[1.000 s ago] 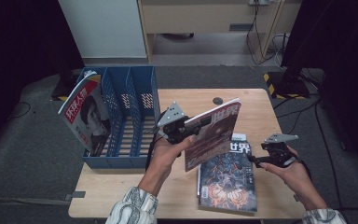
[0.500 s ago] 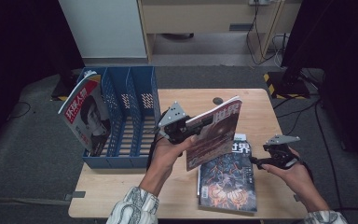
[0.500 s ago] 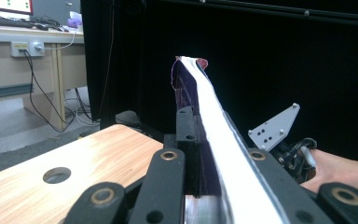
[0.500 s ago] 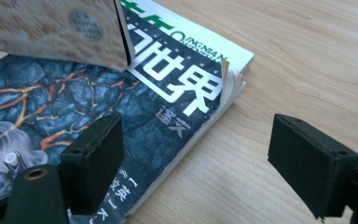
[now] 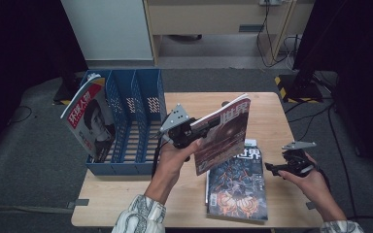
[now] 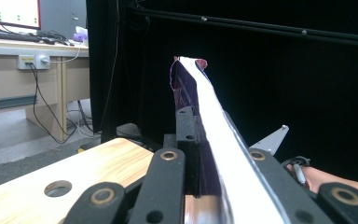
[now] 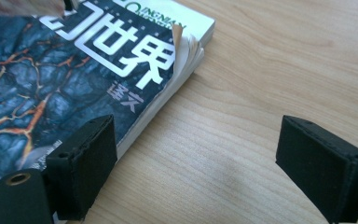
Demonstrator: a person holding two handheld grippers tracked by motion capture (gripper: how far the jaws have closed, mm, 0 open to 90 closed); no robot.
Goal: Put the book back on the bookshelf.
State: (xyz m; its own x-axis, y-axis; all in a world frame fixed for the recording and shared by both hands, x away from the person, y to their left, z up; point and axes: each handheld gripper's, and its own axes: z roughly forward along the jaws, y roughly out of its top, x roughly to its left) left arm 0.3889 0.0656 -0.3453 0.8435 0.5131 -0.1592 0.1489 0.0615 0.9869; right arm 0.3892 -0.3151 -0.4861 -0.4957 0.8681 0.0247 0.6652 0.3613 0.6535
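Note:
My left gripper (image 5: 194, 133) is shut on a dark red magazine (image 5: 226, 131) and holds it raised and tilted above the middle of the table. In the left gripper view the magazine (image 6: 205, 107) stands edge-on between the jaws. A stack of magazines with a blue and orange cover (image 5: 235, 187) lies flat near the table's front edge. My right gripper (image 5: 278, 168) hovers low just right of that stack. Its jaws have just been opening, and bare wood lies between them (image 7: 200, 172). The stack's curled corner (image 7: 186, 51) sits close to the left pad (image 7: 88, 163).
A blue file rack (image 5: 126, 121) with several slots stands at the table's left edge. A red and white magazine (image 5: 90, 121) leans in its leftmost slot. The wooden table (image 5: 272, 116) has a round cable hole (image 6: 58, 188). Dark curtains and a desk stand behind.
The right hand has shifted slightly beside the stack. The left hand and its raised magazine have stayed in place.

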